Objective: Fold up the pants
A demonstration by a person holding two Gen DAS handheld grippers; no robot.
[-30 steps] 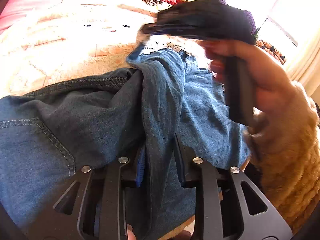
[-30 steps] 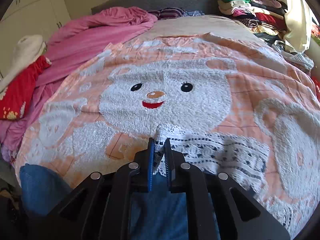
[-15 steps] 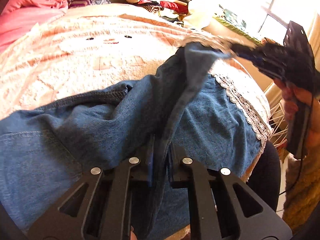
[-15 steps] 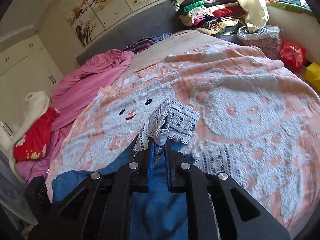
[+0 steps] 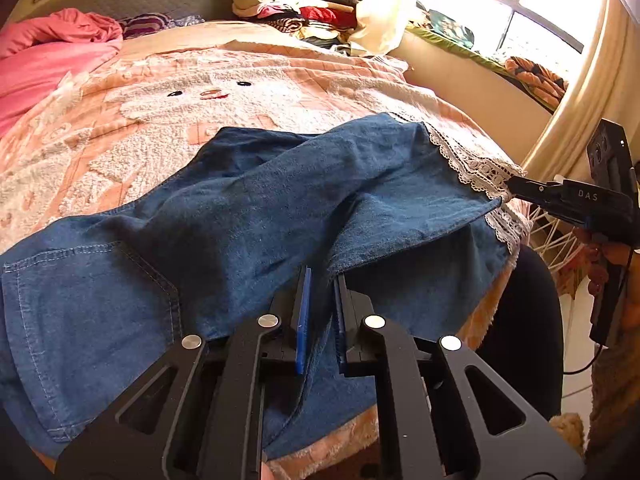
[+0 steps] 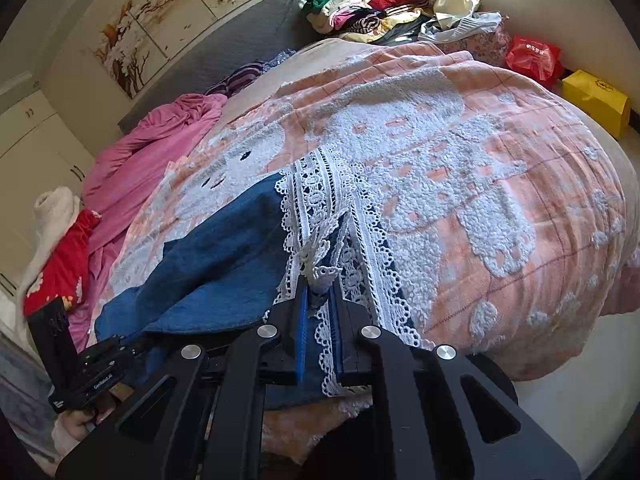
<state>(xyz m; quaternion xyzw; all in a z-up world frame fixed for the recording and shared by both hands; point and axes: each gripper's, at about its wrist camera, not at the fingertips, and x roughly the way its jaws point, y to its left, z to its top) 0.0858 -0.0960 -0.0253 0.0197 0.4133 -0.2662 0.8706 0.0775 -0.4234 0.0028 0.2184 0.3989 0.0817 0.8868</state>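
Blue denim pants (image 5: 248, 208) with white lace hems (image 5: 476, 164) lie across the peach snowman blanket (image 5: 160, 104) on the bed. My left gripper (image 5: 320, 276) is shut on a fold of denim near the seat, at the near edge of the bed. Over at the right edge of the left wrist view, my right gripper (image 5: 510, 188) is shut on the lace hem, holding the leg stretched out sideways. The right wrist view has my right gripper (image 6: 320, 280) pinching bunched lace (image 6: 324, 216) with denim (image 6: 224, 256) trailing left toward the left gripper (image 6: 132, 344).
A pink quilt (image 6: 160, 140) lies at the far left of the bed. Stacked clothes (image 6: 372, 4) sit at the headboard corner. A red bag (image 6: 532, 56) and a yellow box (image 6: 596, 100) stand on the floor beside the bed. A window (image 5: 516, 12) is at right.
My right gripper has swung the lace hem from over the middle of the bed out to the right, stretching the leg flat. My left gripper closed on the denim fold and stayed.
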